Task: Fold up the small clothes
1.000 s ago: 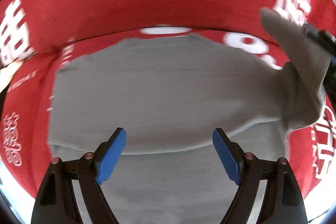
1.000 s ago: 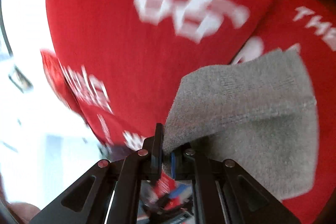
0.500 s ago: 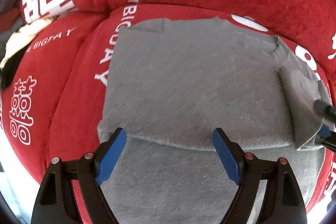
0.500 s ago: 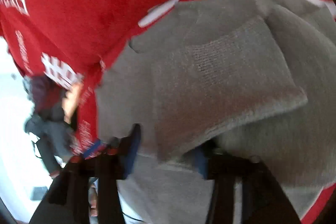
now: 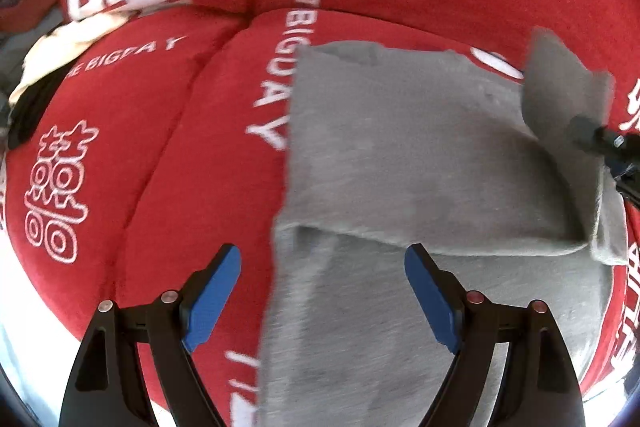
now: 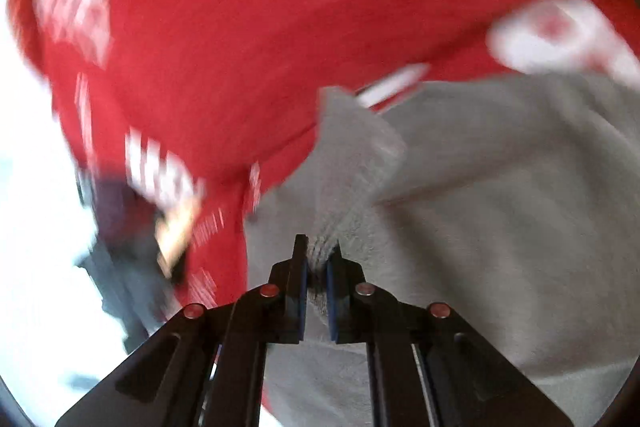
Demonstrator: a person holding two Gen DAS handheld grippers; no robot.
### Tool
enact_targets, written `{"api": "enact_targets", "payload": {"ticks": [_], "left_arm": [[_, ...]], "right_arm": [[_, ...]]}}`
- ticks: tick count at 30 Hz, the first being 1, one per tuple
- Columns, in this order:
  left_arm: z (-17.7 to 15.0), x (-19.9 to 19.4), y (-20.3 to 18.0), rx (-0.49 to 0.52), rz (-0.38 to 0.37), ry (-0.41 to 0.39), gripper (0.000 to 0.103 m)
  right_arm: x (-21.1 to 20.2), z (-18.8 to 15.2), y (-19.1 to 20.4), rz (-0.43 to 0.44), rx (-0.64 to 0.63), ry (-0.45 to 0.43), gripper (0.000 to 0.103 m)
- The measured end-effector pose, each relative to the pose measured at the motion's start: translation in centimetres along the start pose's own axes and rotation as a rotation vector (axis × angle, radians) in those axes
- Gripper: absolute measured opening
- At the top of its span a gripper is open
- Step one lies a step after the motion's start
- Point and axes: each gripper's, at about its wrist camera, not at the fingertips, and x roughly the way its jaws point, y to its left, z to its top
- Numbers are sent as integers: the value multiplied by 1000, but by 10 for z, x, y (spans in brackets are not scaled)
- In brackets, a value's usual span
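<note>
Half a second earlier the right gripper [image 6: 316,259] sat at the right edge of the left wrist view, low beside the cloth [image 5: 420,155]; it had since risen toward the upper right, lifting a grey flap [image 5: 560,83] with it. Its fingers were pressed together on that flap, and the right wrist view, badly blurred, showed a ridge of grey knit running up from between them. The left gripper [image 5: 320,291] stood spread wide at the bottom of its frame, holding nothing, its blue pads [image 5: 212,299] above the near part of the cloth. That cloth lay folded on a red cushion [image 5: 180,167] with white lettering, filling the centre and right of the left wrist view, a fold edge crossing just above the pads. Dark and pale items [image 5: 44,67] lay at upper left, too small to identify.
</note>
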Motion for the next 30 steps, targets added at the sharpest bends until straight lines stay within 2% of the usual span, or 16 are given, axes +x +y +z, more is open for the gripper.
{"api": "enact_targets", "payload": {"ticks": [1,4,7,9,10,12,13,15,18,21,24,28,29,30], "left_arm": [[-1,-1,6,-12,5,0,85],[-4,-3,22,-45,11,-3,85],[-7,-5,31,-64,3,0,85],[-7,-6,33,-73,-18,0,85],[-5,-6,33,-75,-33,-1,85],[0,-8,30,-69,-64,-3,85],[2,-10,26,-63,-81,-7,85],[11,-15,14,-42,-121,-23,85],[23,-17,-8,6,-165,-46,85],[30,-7,-30,39,-180,-34,85],[32,15,-49,58,-149,8,85],[28,31,-57,70,-94,40,85],[27,33,-57,70,-85,47,85],[27,33,-58,71,-76,49,85]], "right_arm": [[15,-4,17,-26,-81,42,9],[56,-18,47,-76,-217,146,9],[90,-34,52,-158,-276,244,13],[106,-35,52,-213,-290,280,18],[101,-40,49,-212,-294,282,24],[91,-47,49,-190,-281,275,62],[81,-48,46,-176,-261,267,64],[58,-51,34,-159,-210,250,64],[25,-54,8,-175,-67,189,64],[-29,-65,-48,-193,155,93,64],[-83,-84,-110,-203,391,-29,64],[-105,-99,-167,-170,599,-121,64],[-104,-99,-175,-159,618,-131,59],[-103,-97,-183,-131,639,-148,47]]}}
